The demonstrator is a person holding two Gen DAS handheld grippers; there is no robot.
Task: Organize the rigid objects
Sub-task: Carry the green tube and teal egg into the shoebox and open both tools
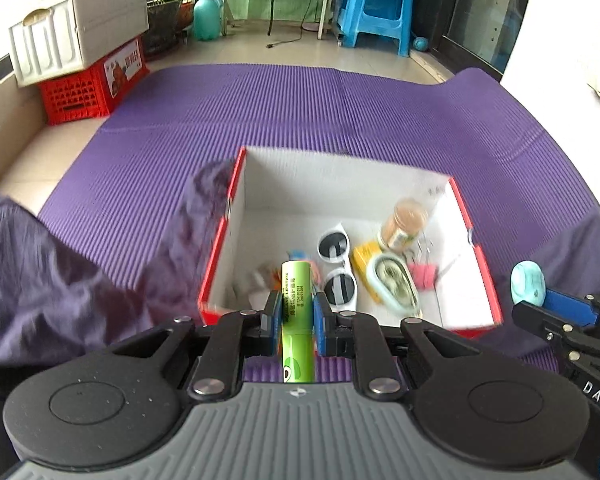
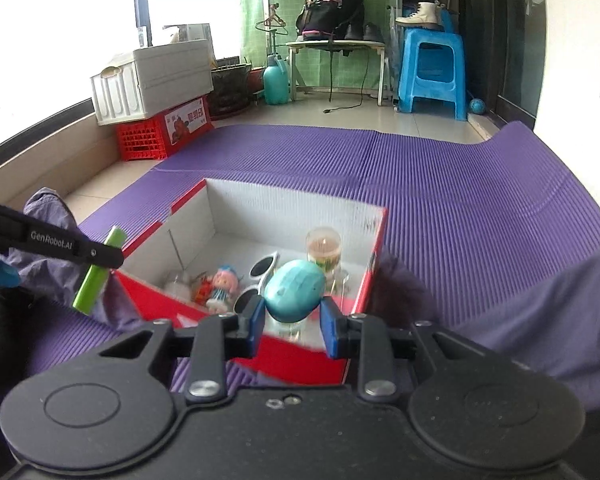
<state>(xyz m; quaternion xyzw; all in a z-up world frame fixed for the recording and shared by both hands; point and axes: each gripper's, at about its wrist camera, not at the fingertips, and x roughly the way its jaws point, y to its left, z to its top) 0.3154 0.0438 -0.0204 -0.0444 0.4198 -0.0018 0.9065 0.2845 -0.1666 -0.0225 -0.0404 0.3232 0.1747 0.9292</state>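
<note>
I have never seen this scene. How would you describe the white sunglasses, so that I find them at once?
Start from the purple mat on the floor, and find the open red box with white inside walls. On its floor, about the middle, lie the white sunglasses, between a small doll and a yellow packet. Nothing else there has a white frame with two dark oval lenses.

The left claw is closed on a green lipstick tube, held upright between its blue pads. Beyond it, a red-walled open box rests on the purple mat. Inside, toward the box's right wall, lie white sunglasses, a jar and a yellow item. The right claw, at the frame's right edge, grips a teal egg-shaped object.
</note>
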